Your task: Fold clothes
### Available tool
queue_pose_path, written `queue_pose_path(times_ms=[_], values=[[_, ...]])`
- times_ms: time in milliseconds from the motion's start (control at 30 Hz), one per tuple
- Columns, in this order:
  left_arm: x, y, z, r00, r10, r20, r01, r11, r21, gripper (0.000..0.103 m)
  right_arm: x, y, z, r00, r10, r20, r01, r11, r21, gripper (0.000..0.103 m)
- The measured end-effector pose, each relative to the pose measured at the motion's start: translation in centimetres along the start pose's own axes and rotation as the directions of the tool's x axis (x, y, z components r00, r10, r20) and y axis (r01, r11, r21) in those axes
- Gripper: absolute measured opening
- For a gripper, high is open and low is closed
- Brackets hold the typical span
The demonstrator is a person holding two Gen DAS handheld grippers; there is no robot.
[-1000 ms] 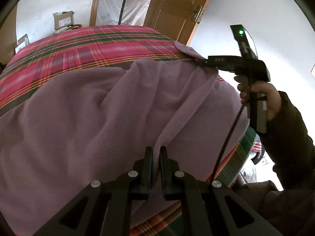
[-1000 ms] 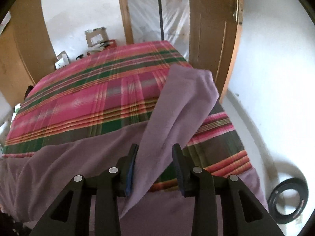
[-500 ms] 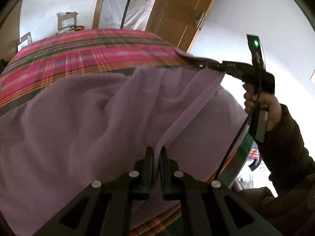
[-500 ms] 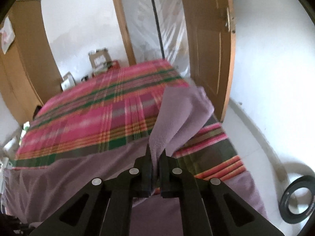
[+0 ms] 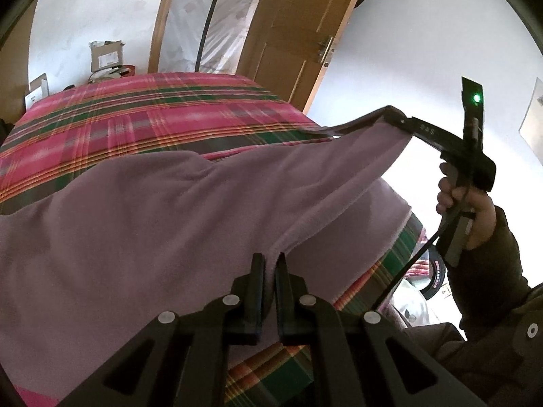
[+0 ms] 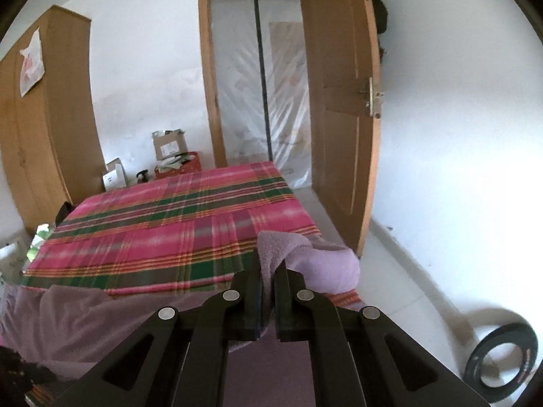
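A big purple cloth [image 5: 142, 224] lies over the near end of the bed [image 5: 142, 118], on its red plaid cover. The left claw [image 5: 268, 264] is squeezed shut on a fold of the cloth. The right claw [image 6: 268, 271] pinches another edge, lifted above the bed. The cloth's lower part runs out of both pictures, so its shape is hard to tell. The person's hand [image 5: 471, 210] is partly hidden behind the handle.

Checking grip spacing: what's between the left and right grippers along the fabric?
Only a taut lifted edge of the purple garment runs from the left gripper to the right gripper, nothing else on it; shown in the left wrist view.
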State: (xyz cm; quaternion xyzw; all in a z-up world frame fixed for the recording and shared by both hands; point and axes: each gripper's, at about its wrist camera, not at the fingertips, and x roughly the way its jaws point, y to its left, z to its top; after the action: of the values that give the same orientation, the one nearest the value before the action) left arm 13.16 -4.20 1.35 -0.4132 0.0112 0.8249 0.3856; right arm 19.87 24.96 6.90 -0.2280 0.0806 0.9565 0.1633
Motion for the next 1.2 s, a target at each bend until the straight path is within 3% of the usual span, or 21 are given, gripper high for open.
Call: queue_pose_path(times_ms=[467, 667, 867, 1000, 1200], values=[[1.3, -1.1, -2.0, 0.997, -0.028, -0.076, 0.031, 0.999, 0.034, 0.006, -0.9, -4.1, -5.8, 0.992, -0.064, -0.111, 0.073, 0.994, 0.08, 0.005], [2.6, -1.2, -3.1, 0.991, 0.0, -0.132, 0.005, 0.999, 0.037, 0.008, 0.0, -4.9, -7.8, 0.985, -0.061, -0.164, 0.077, 0.992, 0.096, 0.006], [2.5, -1.2, -3.2, 0.99, -0.006, -0.138, 0.011, 0.999, 0.038, 0.009, 0.6, -5.8, -9.4, 0.977, -0.048, -0.206, 0.075, 0.99, 0.123, 0.006], [2.4, -1.6, -3.5, 0.989, -0.003, -0.146, 0.012, 0.998, 0.06, 0.012, 0.6, -6.4, -10.0, 0.973, -0.037, -0.229, 0.071, 0.988, 0.14, 0.011], [1.1, -1.0, -3.0, 0.985, -0.067, -0.161, 0.072, 0.997, 0.024, 0.014, 0.3, -6.7, -10.4, 0.967, -0.038, -0.252, 0.069, 0.991, 0.114, 0.019]])
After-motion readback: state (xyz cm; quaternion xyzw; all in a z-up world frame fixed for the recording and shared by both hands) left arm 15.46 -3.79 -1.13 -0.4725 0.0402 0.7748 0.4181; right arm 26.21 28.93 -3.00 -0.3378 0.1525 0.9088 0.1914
